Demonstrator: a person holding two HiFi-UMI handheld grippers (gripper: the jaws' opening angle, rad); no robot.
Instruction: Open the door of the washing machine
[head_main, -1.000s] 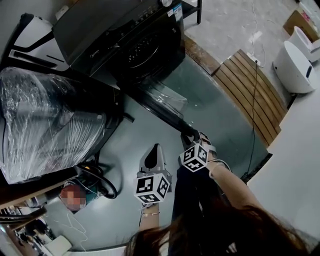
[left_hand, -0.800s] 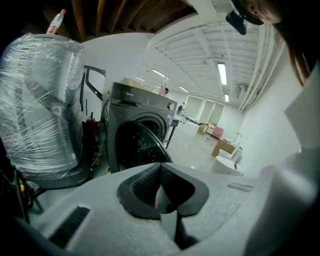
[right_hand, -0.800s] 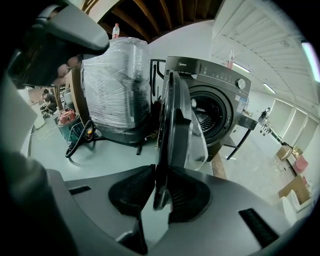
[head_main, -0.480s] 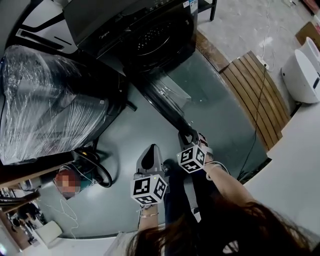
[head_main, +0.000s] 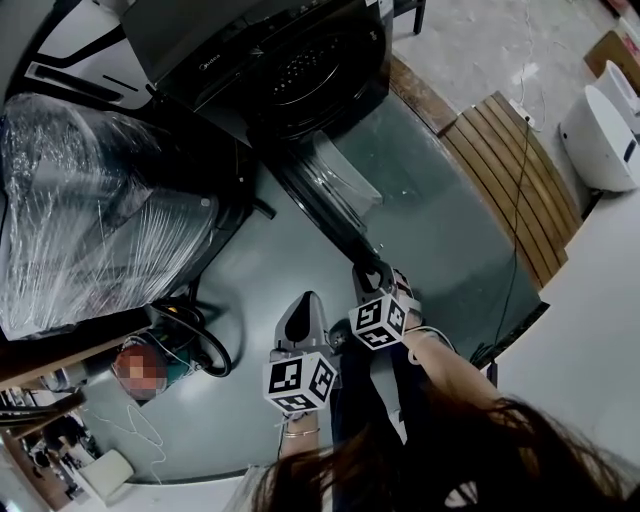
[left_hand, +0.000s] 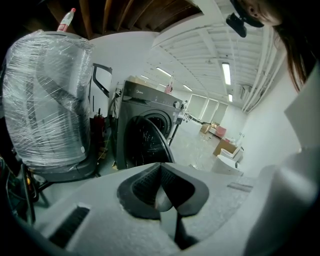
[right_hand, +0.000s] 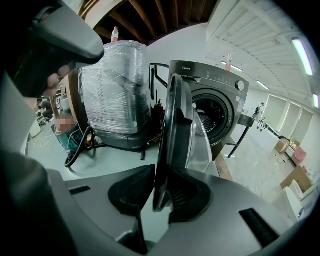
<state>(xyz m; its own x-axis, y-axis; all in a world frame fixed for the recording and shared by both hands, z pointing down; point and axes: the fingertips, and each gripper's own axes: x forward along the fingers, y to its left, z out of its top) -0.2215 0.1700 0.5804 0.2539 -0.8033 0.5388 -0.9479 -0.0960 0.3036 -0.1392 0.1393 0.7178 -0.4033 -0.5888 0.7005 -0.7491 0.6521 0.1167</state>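
The dark washing machine (head_main: 300, 60) stands at the top of the head view with its drum exposed. Its round door (head_main: 335, 195) is swung out toward me, the glass bowl facing right. My right gripper (head_main: 372, 275) is shut on the door's free edge. In the right gripper view the door (right_hand: 175, 125) rim stands upright between the pads, with the right gripper (right_hand: 161, 187) clamped on it. My left gripper (head_main: 304, 303) hangs just left of it, shut and holding nothing. In the left gripper view the left gripper (left_hand: 161, 182) has its pads together, and the machine (left_hand: 150, 125) lies ahead.
A big plastic-wrapped appliance (head_main: 90, 200) stands left of the machine, with a black hose (head_main: 200, 345) coiled on the floor by it. A wooden slat platform (head_main: 510, 170) and a white appliance (head_main: 600, 125) lie to the right. A person sits at lower left.
The door has swung a little wider, its edge still in my right gripper. Both grippers have drifted slightly toward me and left.
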